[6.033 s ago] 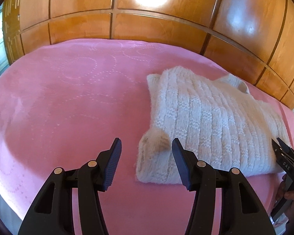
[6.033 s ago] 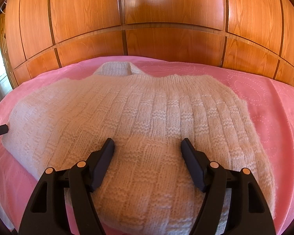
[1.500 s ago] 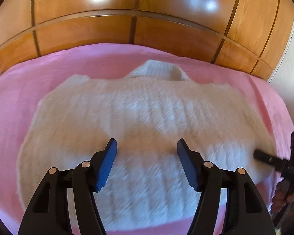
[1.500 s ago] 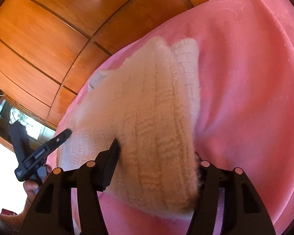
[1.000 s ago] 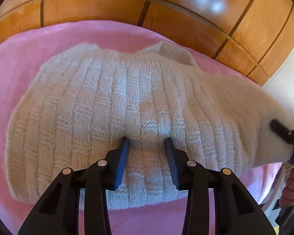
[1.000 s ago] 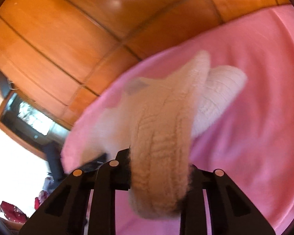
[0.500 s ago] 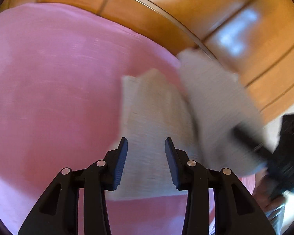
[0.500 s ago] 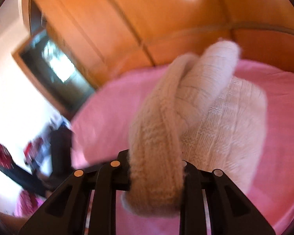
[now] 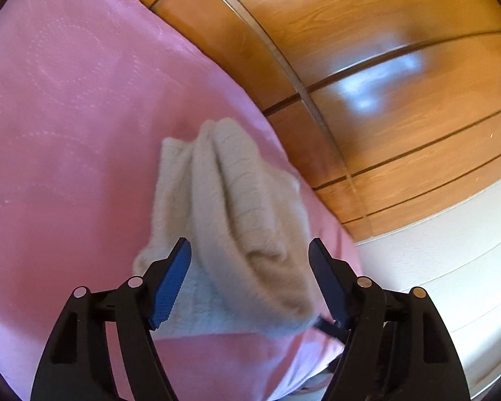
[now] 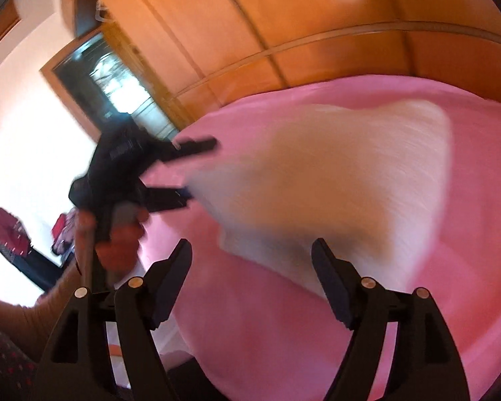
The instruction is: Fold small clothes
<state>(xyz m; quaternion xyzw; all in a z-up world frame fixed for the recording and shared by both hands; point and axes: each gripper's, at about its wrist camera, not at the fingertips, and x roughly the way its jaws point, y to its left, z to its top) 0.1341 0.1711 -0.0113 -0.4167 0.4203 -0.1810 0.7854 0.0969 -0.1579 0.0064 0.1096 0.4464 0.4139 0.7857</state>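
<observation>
A cream knitted sweater (image 9: 237, 220) lies folded over itself on the pink bedspread (image 9: 66, 140). My left gripper (image 9: 250, 284) is open, with the folded edge of the sweater between its wide-apart jaws. In the right wrist view the sweater (image 10: 334, 180) is blurred and lies on the bedspread (image 10: 477, 133). My right gripper (image 10: 252, 277) is open and empty, just short of the sweater's near edge. The left gripper (image 10: 187, 170) also shows there, at the sweater's left edge.
A wooden panelled wall (image 9: 367, 67) runs behind the bed. A white wall (image 9: 451, 267) is at the right. In the right wrist view a glass-fronted cabinet (image 10: 117, 77) stands at the left, and red items (image 10: 6, 234) lie beyond the bed edge.
Both grippers have opened and let go of the sweater. The right one carried its end across toward the left, and the sweater now lies folded in half.
</observation>
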